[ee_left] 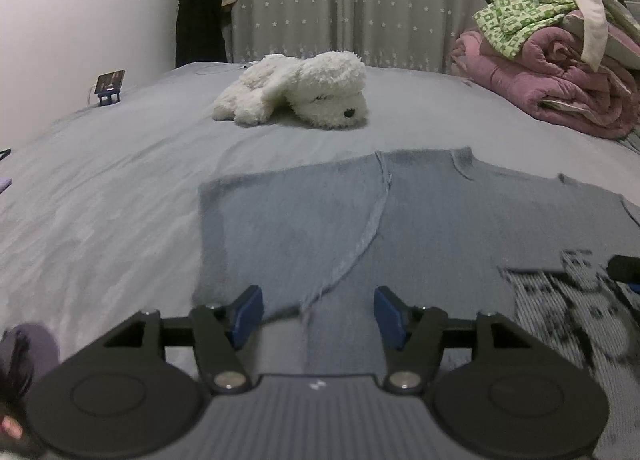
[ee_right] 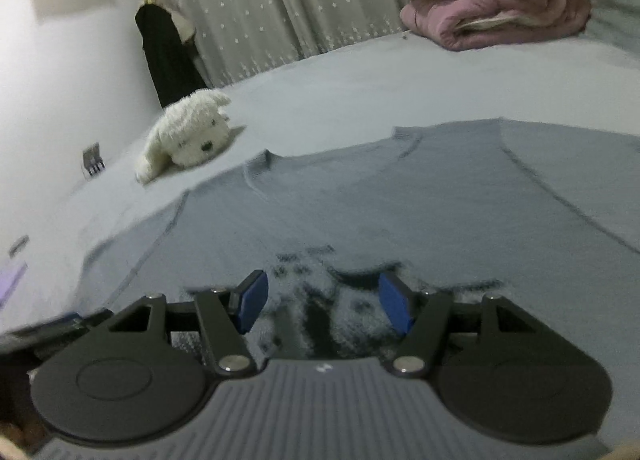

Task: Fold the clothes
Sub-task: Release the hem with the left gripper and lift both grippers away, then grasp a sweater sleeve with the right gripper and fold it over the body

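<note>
Across the pale grey bedsheet (ee_left: pixel 120 188) lies the blue-grey knitted sweater (ee_left: pixel 420 212), spread flat just ahead of both my grippers, with a black-and-white pattern knitted into its near part. My left gripper (ee_left: pixel 318 310) stands open above the sweater's near left side with nothing between the blue pads; my right gripper (ee_right: pixel 322 302) is open too — it hangs over the patterned patch, gripping nothing.

I judge the knit soft, light and floppy: it will drape and sag the moment I lift it, and a loose weave like this can stretch or snag if I pinch a single thread. Better to take hold at an edge or seam — the hem corner or the sleeve seam — where the fabric is doubled and firmer.

The ribbed neckline sits at the far side, toward the fluffy white plush dog (ee_left: pixel 300 90), so the sweater's long axis runs away from me, collar far and hem near. One sleeve seems already laid inward across the body on the left; the right side spreads wider, toward the rolled pink quilt (ee_left: pixel 560 80).
</note>
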Available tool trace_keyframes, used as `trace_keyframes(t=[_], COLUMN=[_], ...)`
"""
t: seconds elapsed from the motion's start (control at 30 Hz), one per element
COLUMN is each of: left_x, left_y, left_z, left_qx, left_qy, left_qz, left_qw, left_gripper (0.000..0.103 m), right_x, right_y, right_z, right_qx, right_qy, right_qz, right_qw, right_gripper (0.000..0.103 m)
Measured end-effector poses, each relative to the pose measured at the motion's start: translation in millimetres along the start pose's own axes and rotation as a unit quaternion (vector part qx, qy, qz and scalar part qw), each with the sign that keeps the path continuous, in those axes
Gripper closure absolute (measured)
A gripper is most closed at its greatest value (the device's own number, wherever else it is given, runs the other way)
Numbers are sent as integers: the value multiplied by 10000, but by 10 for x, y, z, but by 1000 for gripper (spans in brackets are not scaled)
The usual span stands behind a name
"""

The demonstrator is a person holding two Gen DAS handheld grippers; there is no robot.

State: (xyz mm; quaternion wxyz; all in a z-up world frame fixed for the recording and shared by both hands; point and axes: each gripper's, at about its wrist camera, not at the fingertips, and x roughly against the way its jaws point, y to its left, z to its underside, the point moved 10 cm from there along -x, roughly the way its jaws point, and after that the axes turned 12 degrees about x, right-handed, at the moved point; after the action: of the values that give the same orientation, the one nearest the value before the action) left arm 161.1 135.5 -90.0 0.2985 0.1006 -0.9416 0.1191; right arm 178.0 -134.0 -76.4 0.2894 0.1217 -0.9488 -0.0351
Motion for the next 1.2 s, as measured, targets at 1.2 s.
trace_keyframes(t=[1.2], left_x=[804], left_y=[-659], left_z=[513], left_qx=[-381], left_qy=[1087], left_qz=[1018], left_qw=[9881], left_gripper=[20], right_x=[1385], right_y=[-1082], right_z=[595], right_qx=[-862], right_qy=[593], right_qz=[994], right_qw=[9895], right_gripper=[37])
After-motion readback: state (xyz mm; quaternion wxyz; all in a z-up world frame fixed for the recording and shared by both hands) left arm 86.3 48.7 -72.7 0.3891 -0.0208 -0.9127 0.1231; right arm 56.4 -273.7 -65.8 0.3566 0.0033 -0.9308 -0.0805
